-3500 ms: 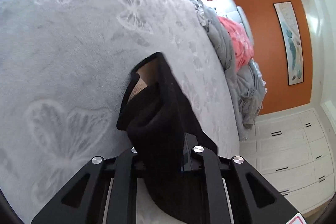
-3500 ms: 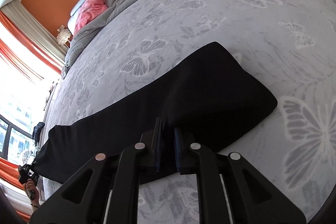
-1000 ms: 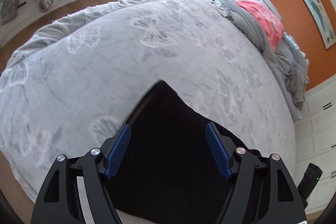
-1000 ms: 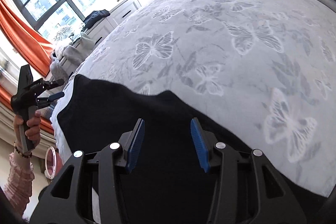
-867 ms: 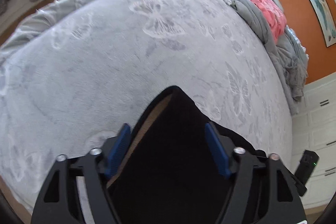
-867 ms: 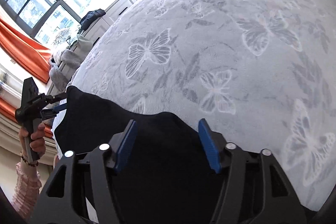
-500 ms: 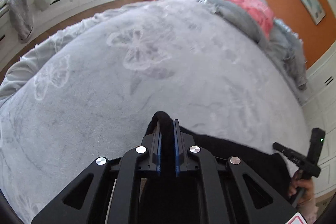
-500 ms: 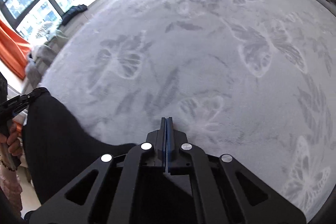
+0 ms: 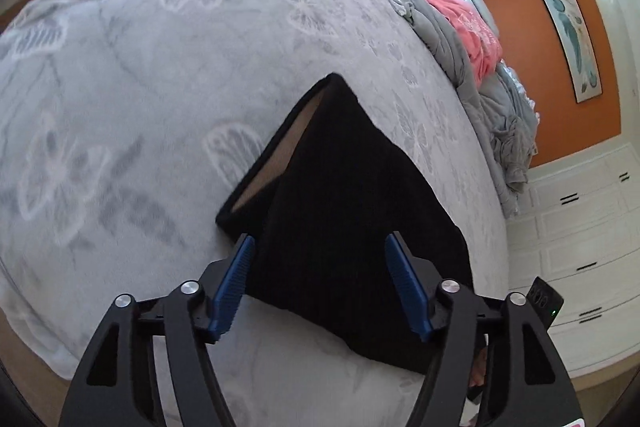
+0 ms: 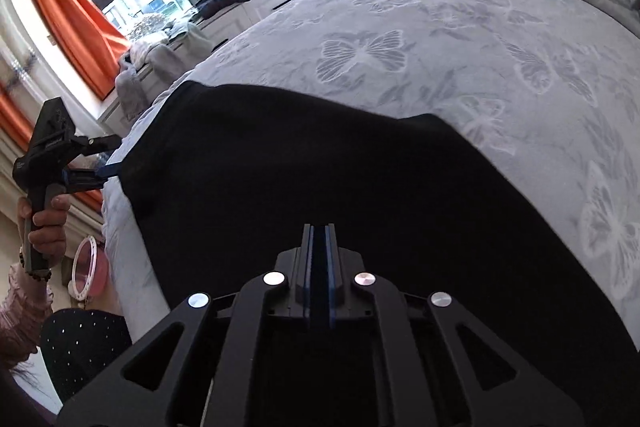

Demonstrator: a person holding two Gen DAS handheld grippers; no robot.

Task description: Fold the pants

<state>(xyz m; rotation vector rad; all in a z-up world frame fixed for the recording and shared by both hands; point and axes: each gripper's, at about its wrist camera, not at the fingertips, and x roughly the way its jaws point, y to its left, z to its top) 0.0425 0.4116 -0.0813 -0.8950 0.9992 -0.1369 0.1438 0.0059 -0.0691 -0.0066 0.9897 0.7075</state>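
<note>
The right gripper (image 10: 319, 267) has its jaws pinched shut on the black pants (image 10: 340, 187), the left gripper (image 9: 318, 283) has jaws wide open, holding nothing, and the half-folded pants (image 9: 352, 203) on the bed (image 9: 120, 107), stretching toward 12 o'clock, likely need another fold.

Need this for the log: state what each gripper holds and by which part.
The left gripper is open and holds nothing. The right gripper is shut on the black pants, pinching a fold of fabric; which part of the pants cannot be told.
</note>
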